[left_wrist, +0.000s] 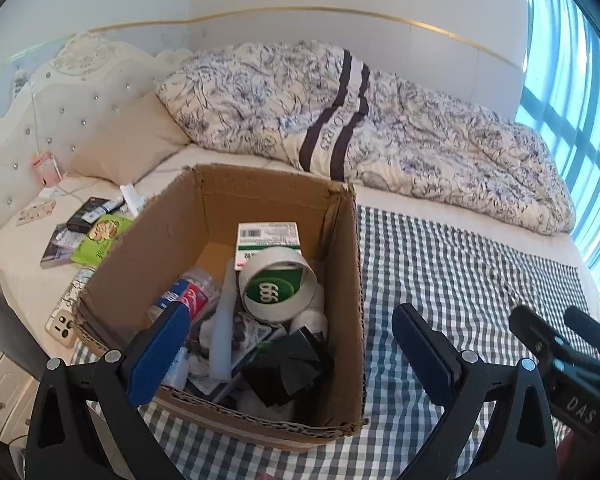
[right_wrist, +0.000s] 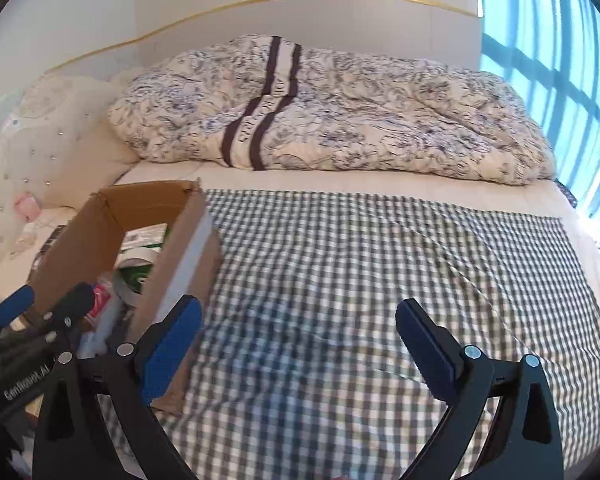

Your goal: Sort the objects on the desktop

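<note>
An open cardboard box (left_wrist: 168, 236) stands on a checked cloth (left_wrist: 452, 280) spread over a bed. Inside lie a roll of white tape (left_wrist: 278, 286), a green and white carton (left_wrist: 266, 240), a red and blue packet (left_wrist: 188, 298), a white stick (left_wrist: 224, 328) and a black object (left_wrist: 296, 364). My left gripper (left_wrist: 290, 344) hovers open over the box's near side, with nothing between its fingers. In the right wrist view the box (right_wrist: 180, 248) sits at the left, and my right gripper (right_wrist: 298, 336) hangs open over bare checked cloth (right_wrist: 380, 264).
A flowered quilt (left_wrist: 380, 128) is heaped along the bed's far side. Left of the box, small packets, a green pouch (left_wrist: 102, 240) and a phone (left_wrist: 62, 326) lie on the sheet near a padded headboard (left_wrist: 40, 120). A window (left_wrist: 580, 100) is at the right.
</note>
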The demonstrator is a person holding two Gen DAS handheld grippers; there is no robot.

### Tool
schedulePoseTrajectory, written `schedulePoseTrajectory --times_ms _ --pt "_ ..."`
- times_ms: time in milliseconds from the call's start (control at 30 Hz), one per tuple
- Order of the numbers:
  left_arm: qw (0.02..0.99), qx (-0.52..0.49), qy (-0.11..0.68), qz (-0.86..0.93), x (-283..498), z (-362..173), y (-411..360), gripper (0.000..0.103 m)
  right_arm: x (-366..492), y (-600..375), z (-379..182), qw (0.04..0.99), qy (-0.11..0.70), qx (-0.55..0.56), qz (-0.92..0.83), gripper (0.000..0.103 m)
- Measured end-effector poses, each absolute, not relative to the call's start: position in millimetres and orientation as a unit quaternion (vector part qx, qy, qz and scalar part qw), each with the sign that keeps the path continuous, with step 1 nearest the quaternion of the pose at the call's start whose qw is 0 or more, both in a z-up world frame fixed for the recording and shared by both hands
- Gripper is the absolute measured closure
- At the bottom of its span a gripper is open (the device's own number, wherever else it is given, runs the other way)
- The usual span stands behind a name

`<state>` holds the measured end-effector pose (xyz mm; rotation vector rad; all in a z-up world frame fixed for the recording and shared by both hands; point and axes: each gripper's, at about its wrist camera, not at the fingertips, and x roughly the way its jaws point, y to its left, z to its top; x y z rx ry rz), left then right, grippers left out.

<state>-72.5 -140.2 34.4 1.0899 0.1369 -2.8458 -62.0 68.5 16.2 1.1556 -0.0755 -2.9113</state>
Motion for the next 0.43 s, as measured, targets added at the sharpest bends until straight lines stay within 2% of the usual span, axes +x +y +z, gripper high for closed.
schedulePoseTrajectory --times_ms 167,433 --pt "0.028 0.355 0.035 -0.934 -73 34 -130 0.000 -58 78 12 -0.006 -0.021 0.376 -0.926 0.005" --pt "0.054 0.356 -0.017 -0.933 -68 29 -113 0.000 -54 83 1 -0.012 -0.012 0.390 -0.921 0.005"
